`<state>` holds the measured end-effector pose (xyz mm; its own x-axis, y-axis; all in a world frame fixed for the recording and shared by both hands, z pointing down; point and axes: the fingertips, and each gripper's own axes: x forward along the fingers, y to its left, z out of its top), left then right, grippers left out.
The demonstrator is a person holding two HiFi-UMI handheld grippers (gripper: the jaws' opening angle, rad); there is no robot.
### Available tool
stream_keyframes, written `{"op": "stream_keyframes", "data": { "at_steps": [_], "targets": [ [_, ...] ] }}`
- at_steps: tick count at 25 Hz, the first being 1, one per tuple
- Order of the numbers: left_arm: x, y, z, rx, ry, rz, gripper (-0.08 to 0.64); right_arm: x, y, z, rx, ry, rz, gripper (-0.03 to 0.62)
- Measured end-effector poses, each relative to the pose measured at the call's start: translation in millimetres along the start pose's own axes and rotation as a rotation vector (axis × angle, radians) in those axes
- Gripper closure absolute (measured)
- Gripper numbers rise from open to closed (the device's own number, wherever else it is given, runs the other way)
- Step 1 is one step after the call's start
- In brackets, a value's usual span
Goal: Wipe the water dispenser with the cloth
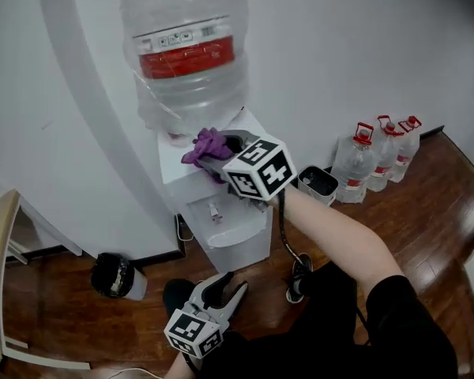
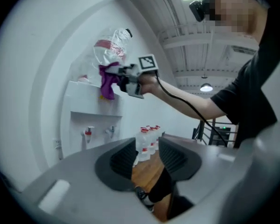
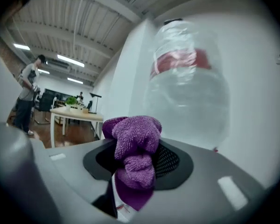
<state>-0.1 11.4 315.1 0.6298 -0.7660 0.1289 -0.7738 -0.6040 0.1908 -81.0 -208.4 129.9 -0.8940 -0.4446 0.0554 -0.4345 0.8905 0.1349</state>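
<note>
**Cloth up at the dispenser's top ledge, left hand idle**

Closest to you, low over the wooden floor (image 1: 426, 212), your left hand-held gripper (image 1: 231, 284) hangs with its jaws partly apart and nothing between them. Its own view shows only floor through the gap. It looks parked out of the way, probably because this wipe needs only one hand.

Further out, your right arm reaches forward. Your right hand-held gripper (image 3: 137, 158) is clenched on the purple cloth (image 3: 133, 141), which bunches up above the jaws and hangs in a fold below them. That loose wad out front gives you a soft face to press on a surface, rather than the hard jaws.

The cloth sits at the top ledge of the white water dispenser (image 1: 225, 239), just beside the neck of the upturned bottle (image 1: 186, 46). Whether it touches the ledge I can't tell. You seem to be starting at the top, with the front panel and the taps (image 1: 215, 212) below left to do.

Beyond, spare bottles (image 1: 379, 160) stand by the wall (image 1: 324, 54), well apart from the work.
</note>
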Motion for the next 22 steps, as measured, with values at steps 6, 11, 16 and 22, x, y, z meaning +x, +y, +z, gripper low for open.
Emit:
{"op": "stream_keyframes", "data": {
  "at_steps": [6, 11, 16, 22],
  "targets": [
    [-12.6, 10.9, -5.2, 0.045, 0.047, 0.065, 0.387, 62.1, 34.7, -27.2, -0.202, 0.236, -0.114, 0.411],
    [-45.4, 37.2, -26.0, 0.006, 0.061, 0.108, 0.386, 1.1, -56.6, -46.2, -0.276, 0.301, -0.199, 0.411],
    [-59.5, 61.1, -51.4, -0.103, 0.080, 0.145, 0.386, -15.8, -178.7, -64.9, 0.036, 0.234, -0.122, 0.411],
    [-65.9, 57.0, -46.8, -0.074, 0.042, 0.147, 0.385, -14.6, -229.3, -105.9, 0.145, 0.374, -0.285, 0.411]
  ]
}}
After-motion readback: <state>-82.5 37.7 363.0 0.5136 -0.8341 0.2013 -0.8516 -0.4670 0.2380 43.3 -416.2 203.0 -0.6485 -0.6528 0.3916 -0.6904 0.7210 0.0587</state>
